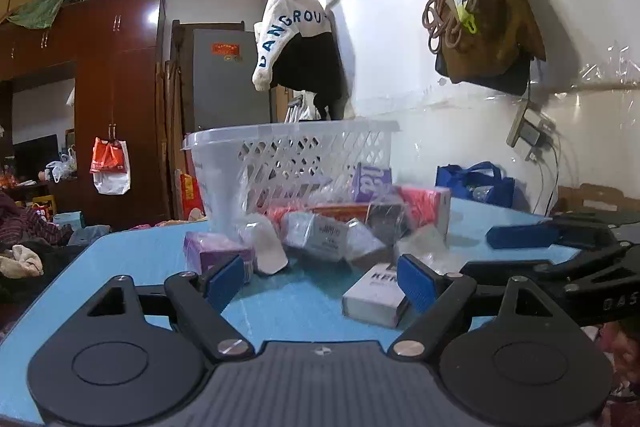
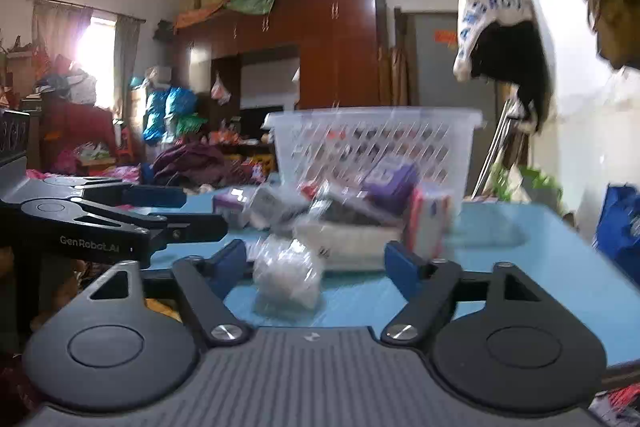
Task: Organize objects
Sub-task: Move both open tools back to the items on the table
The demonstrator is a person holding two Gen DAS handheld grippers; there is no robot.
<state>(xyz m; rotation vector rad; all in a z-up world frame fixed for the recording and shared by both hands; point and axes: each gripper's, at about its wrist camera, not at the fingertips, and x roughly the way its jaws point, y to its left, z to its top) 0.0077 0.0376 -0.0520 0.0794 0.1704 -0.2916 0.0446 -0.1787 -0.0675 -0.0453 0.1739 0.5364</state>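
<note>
**Inspector A:** Left gripper [image 1: 316, 281]: fingers stand well apart, nothing held. The white carton [image 1: 374, 293] lies on the blue counter [image 1: 132, 259], just ahead of the right-hand finger and touching or nearly touching its pad. Its long axis runs roughly along the fingers' line, angled slightly inward.

**Inspector B:** Right gripper [image 2: 314, 265]: fingers about half open, empty. A clear-wrapped white bundle [image 2: 288, 279] sits ahead of them, nearer the left-hand finger, with no pad pressing on it. The view is blurred, so I cannot tell its long axis.

**Inspector A:** The remaining packets [image 1: 320, 223] are heaped beyond both sets of fingers, against the white basket [image 1: 292, 147], which stands further ahead.

**Inspector B:** Judgement: each gripper is nearest its own item. The left needs a small shift toward its right-hand finger to centre the carton.
</note>
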